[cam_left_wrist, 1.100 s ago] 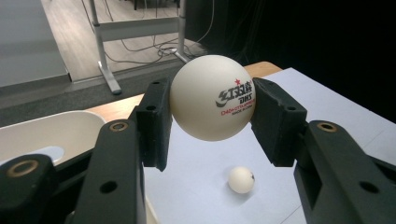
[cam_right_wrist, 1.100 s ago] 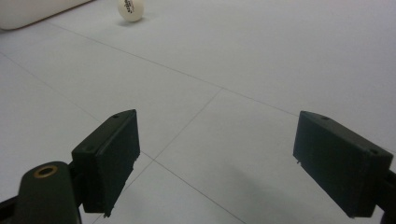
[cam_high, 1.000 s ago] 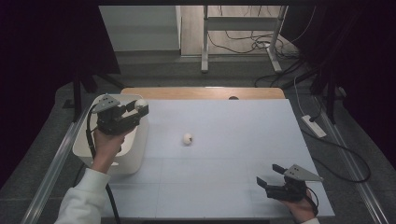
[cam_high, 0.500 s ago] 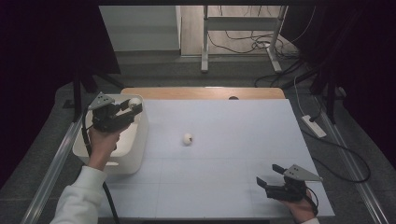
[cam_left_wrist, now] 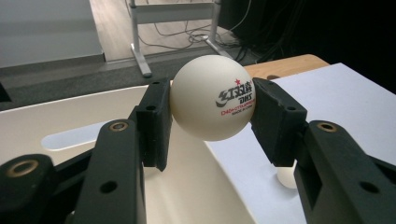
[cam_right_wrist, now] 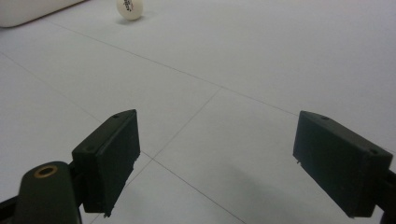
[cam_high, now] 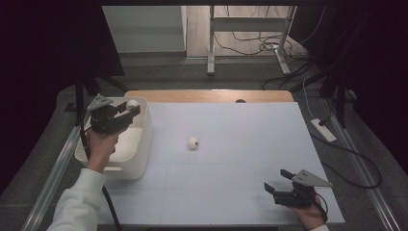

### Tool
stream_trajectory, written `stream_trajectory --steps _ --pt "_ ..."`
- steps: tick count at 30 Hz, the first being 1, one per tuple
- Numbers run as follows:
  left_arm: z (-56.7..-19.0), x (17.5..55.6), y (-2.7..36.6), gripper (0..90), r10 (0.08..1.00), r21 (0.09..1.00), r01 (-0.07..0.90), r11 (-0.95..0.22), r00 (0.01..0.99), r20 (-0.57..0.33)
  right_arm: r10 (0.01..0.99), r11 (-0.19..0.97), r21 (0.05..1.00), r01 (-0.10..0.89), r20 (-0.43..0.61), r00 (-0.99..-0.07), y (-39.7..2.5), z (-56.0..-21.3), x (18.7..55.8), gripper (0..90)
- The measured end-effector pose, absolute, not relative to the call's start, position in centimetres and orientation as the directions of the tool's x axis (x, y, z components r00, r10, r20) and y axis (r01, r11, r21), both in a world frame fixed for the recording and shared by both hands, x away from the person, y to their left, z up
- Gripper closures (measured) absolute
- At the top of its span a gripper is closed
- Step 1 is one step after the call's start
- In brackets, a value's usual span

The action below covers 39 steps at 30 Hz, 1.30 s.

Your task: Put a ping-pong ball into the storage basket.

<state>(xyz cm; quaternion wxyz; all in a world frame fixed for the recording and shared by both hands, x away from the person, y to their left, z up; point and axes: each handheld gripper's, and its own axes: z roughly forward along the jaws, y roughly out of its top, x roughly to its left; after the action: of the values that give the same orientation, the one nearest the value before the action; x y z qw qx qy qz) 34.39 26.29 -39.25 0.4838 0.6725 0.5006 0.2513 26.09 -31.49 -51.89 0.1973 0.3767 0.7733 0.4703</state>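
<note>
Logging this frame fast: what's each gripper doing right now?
Left gripper: closed on a white ball, above the white bin.
Right gripper: open, holding nothing, low over the table.

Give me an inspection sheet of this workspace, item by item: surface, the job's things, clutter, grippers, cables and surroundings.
Surface: white table top, faint grid lines, wooden strip along the far edge.
Job's things: held ball with red star and print; white bin at the left edge; second ball loose mid-table.
Clutter: nothing seen.
Grippers: left gripper shut on the held ball above the bin; right gripper open, low over the near right corner.
Cables: black cable from the left gripper; floor wires.
Surroundings: dark curtains, metal stand, power strip.
</note>
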Motion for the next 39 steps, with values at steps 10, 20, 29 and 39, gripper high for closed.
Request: stream_trajectory --steps 10,20,29,39 --pt "-39.5 35.1 27.1 50.8 0.93 0.893 0.448 -0.028 0.34 -0.142 0.77 0.276 0.874 0.4 0.048 -0.637 -31.5 -51.9 26.1 14.7" --pt "-39.7 35.8 28.0 50.7 0.942 0.884 0.468 -0.016 0.303 -0.143 0.77 0.275 0.874 0.399 0.048 -0.636 -31.5 -51.9 26.1 14.7" --pt "-40.0 36.4 28.5 50.7 0.945 0.872 0.489 -0.001 0.286 -0.159 0.77 0.275 0.874 0.401 0.049 -0.636 -31.5 -51.9 26.1 14.8" --pt "-40.6 37.1 28.3 50.7 0.946 0.849 0.528 -0.019 0.283 -0.155 0.771 0.277 0.873 0.402 0.049 -0.635 -31.5 -52.0 26.1 14.8"
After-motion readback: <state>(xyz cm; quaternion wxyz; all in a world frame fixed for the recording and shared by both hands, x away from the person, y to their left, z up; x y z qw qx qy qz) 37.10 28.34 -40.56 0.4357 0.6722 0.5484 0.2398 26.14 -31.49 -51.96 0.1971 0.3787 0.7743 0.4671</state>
